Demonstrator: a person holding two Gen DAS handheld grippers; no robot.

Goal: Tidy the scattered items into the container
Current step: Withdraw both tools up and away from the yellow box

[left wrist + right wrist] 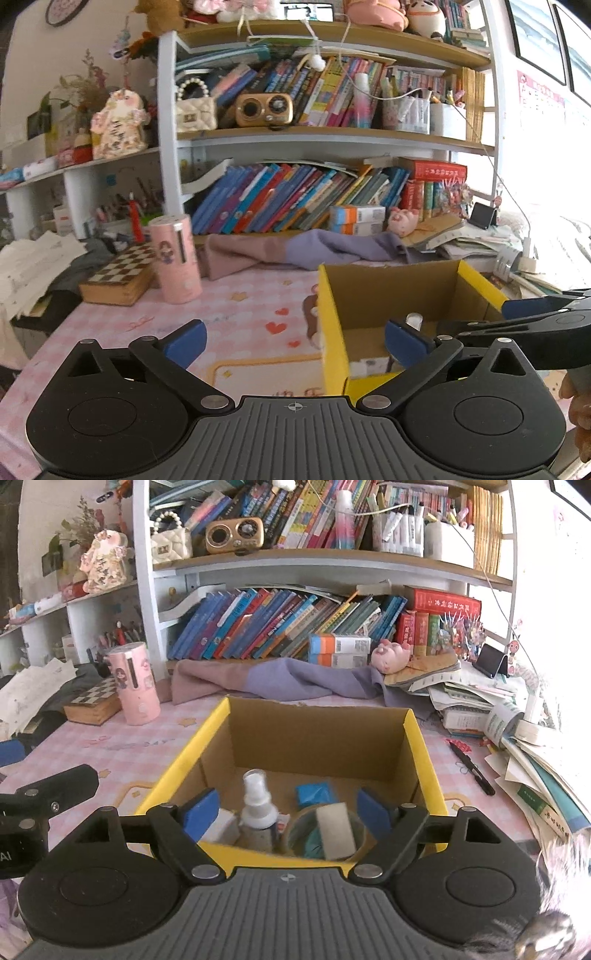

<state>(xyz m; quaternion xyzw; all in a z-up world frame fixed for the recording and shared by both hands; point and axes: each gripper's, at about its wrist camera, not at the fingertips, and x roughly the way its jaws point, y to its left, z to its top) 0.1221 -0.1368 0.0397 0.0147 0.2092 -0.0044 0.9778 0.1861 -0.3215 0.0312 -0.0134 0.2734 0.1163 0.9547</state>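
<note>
Both pairs of blue-padded fingers are standing spread apart with nothing between them. Those of the right gripper (287,814) are hanging over the near rim of the yellow-edged cardboard box (419,746), so that its contents are showing in the gap between them. A clear spray bottle (256,812) is standing upright just inside the left finger, with a white block (221,825) beside it, partly hidden behind that pad. Toward the right finger a tape roll (325,830) is lying flat with a pale eraser (335,829) resting across it, and a blue packet (314,794) is sitting beyond these on the box floor. Well off to the right of the fingers, a black pen (471,768) is lying on the pink desk (122,746) outside the box, near a heap of papers (517,738).

The left gripper (293,341) is hovering over the desk (236,314) at the box's left side; its right finger is overlapping the box (328,314), where the bottle's cap (413,319) is peeking out just behind the pad. Ahead and left of these fingers a pink cylinder (176,258) is standing beside a chessboard case (118,277).
</note>
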